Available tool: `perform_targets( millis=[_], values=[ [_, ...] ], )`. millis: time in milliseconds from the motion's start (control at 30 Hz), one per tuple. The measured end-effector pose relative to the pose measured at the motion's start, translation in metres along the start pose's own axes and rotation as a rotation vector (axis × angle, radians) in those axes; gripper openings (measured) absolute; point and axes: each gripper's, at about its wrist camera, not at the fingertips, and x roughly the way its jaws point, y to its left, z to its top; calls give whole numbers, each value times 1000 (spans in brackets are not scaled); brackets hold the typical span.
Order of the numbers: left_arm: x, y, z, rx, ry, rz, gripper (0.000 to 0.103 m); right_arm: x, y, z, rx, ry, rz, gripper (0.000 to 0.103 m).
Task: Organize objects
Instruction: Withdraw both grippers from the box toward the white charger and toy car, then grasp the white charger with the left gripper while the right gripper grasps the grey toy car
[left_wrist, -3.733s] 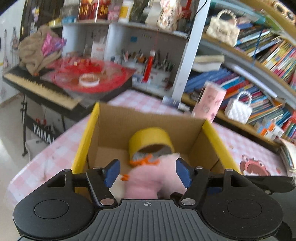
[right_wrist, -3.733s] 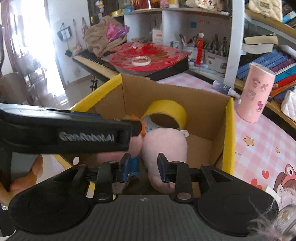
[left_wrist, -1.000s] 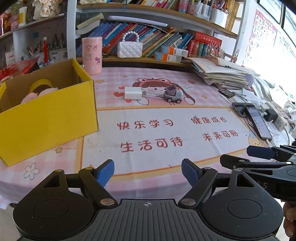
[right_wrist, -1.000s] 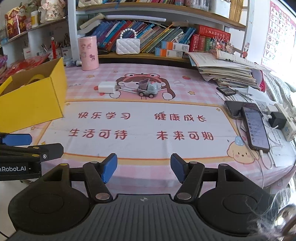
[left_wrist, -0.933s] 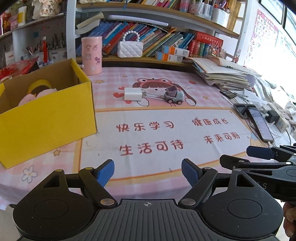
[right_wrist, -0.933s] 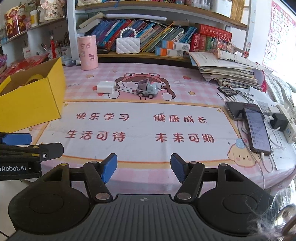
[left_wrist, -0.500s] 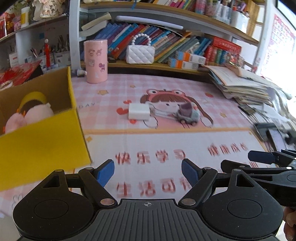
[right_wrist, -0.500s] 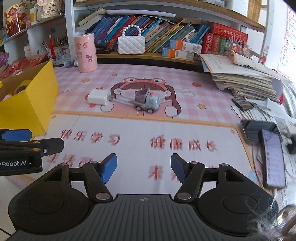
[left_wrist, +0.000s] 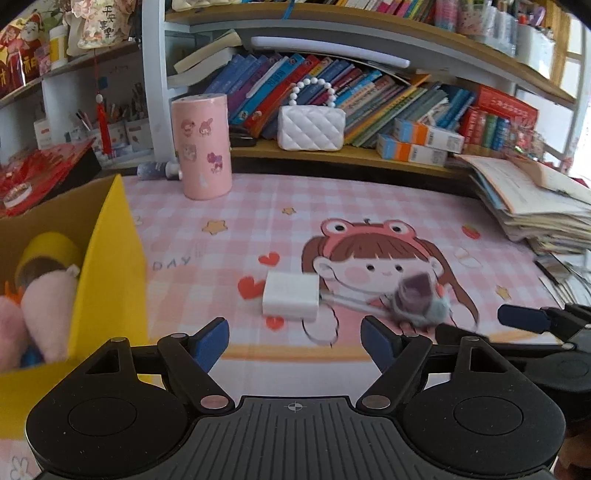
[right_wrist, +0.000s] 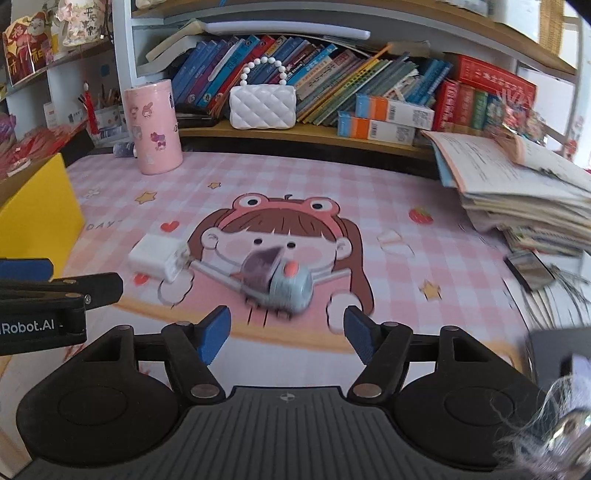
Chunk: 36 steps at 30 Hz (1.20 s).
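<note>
A white charger block (left_wrist: 291, 298) lies on the pink checked table mat, just ahead of my open left gripper (left_wrist: 294, 341). A small grey toy car (right_wrist: 277, 282) with a purple top sits right of the charger (right_wrist: 159, 257), directly in front of my open right gripper (right_wrist: 287, 334). Both grippers are empty. The yellow cardboard box (left_wrist: 110, 266) stands at the left and holds a pink plush toy (left_wrist: 33, 295) and a yellow tape roll (left_wrist: 48, 245). The right gripper's arm shows at the right of the left wrist view (left_wrist: 535, 319).
A pink cylinder (left_wrist: 202, 146) stands at the back of the table. A white quilted purse (left_wrist: 311, 127) and rows of books fill the shelf behind. A stack of papers (right_wrist: 524, 195) and a phone (right_wrist: 528, 271) lie at the right.
Both grippers have left the box, swung right over the table and moved forward toward the charger and toy car. Both stay open and empty.
</note>
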Motion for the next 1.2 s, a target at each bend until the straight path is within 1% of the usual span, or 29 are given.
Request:
perform_targets(
  millis=[200,333,367,400,433,533,800,867,933,967,1100,1200],
  values=[
    [25,0,16,-21,21,50,79,38,-2,11,-17,17,48,70],
    [39,1,20,-32,42,79,79,59,-2,12,-23,44,67,70],
    [43,1,21,-37,49,83,79,63,-2,12,-23,50,69,69],
    [46,0,22,-39,54,86,79,67,-4,12,-21,54,73,64],
    [50,-1,22,-41,59,87,79,69,-6,11,-18,57,86,61],
    [63,-5,23,-35,77,89,79,68,-13,10,-2,46,109,61],
    [94,-10,22,-6,118,106,77,47,-31,4,5,29,120,61],
    [98,-9,23,-13,109,102,71,42,-33,4,11,27,126,61],
    [99,-8,24,-21,99,78,59,38,-34,3,12,27,133,61],
    [99,-7,25,-23,94,60,50,36,-34,3,12,25,136,61],
    [94,-5,25,-42,102,48,48,27,-32,2,6,15,144,61],
    [76,-5,23,-56,71,29,48,19,-31,1,4,5,144,61]
  ],
)
